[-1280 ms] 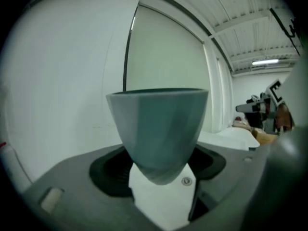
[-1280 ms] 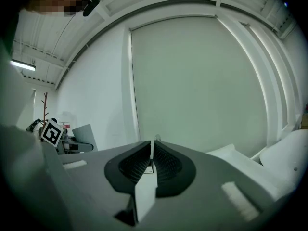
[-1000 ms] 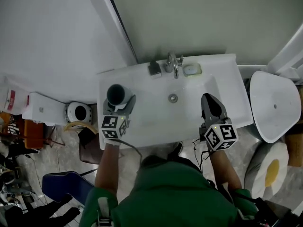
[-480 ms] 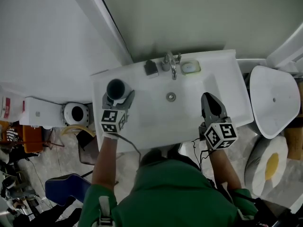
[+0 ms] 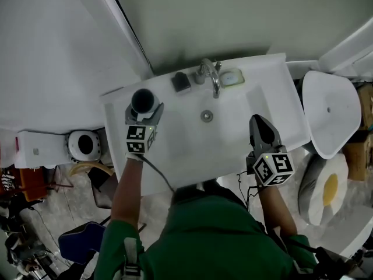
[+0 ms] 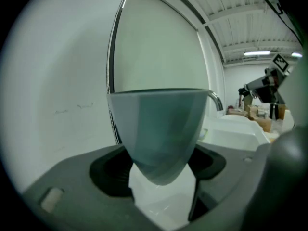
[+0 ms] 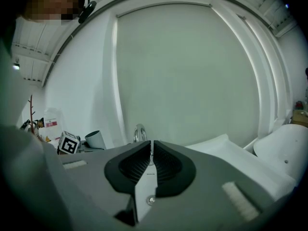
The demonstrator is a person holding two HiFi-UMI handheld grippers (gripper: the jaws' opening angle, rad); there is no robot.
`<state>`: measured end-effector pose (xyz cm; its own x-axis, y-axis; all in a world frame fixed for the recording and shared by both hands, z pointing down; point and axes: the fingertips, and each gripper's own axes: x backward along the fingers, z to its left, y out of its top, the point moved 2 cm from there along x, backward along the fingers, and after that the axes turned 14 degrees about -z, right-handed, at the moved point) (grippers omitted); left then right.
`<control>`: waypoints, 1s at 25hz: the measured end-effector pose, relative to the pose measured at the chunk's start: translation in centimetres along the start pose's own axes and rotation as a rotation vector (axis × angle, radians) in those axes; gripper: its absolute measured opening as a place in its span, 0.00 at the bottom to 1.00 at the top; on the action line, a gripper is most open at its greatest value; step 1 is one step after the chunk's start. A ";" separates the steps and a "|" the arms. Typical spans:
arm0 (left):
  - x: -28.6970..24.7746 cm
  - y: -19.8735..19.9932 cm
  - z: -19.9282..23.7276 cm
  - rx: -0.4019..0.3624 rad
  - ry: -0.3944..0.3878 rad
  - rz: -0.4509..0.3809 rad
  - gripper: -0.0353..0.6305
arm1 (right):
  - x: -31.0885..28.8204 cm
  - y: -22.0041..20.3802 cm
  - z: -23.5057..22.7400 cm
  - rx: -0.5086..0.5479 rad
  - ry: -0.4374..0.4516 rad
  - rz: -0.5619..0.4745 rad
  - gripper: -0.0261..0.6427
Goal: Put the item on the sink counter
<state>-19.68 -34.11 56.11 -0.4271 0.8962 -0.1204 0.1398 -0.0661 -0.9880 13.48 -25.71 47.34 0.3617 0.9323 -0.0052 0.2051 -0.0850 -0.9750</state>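
A dark grey cup stands upright between the jaws of my left gripper, which is shut on it, over the back left corner of the white sink counter. In the left gripper view the cup fills the middle, with white counter below its base; whether it rests on the counter I cannot tell. My right gripper hovers over the sink's front right rim, shut with nothing in it. Its jaws meet in the right gripper view, where the cup shows small at the left.
A chrome faucet, a black object and a soap dish line the back of the sink; the drain lies mid-basin. A white toilet-like fixture stands right, a round white bin left.
My left gripper has carried the cup farther back and left, toward the counter's corner. The right gripper has barely shifted. The head view has drifted.
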 end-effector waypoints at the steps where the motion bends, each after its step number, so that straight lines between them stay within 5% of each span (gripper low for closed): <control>1: -0.6 -0.7 0.2 -0.005 -0.007 0.004 0.56 | -0.1 -0.2 0.0 0.005 -0.008 0.006 0.06; 8: -4.4 -4.4 0.5 -0.040 -0.116 0.027 0.56 | 0.4 -0.8 -0.5 0.052 -0.067 0.045 0.06; 25: -9.4 -9.1 0.8 -0.043 -0.171 0.069 0.56 | 0.6 -2.4 -0.6 0.059 -0.119 0.111 0.06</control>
<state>-17.62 -42.29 66.11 -0.5605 0.8022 -0.2059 0.2100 -0.1028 -0.9723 13.73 -25.17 49.82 0.2684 0.9536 -0.1361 0.1154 -0.1721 -0.9783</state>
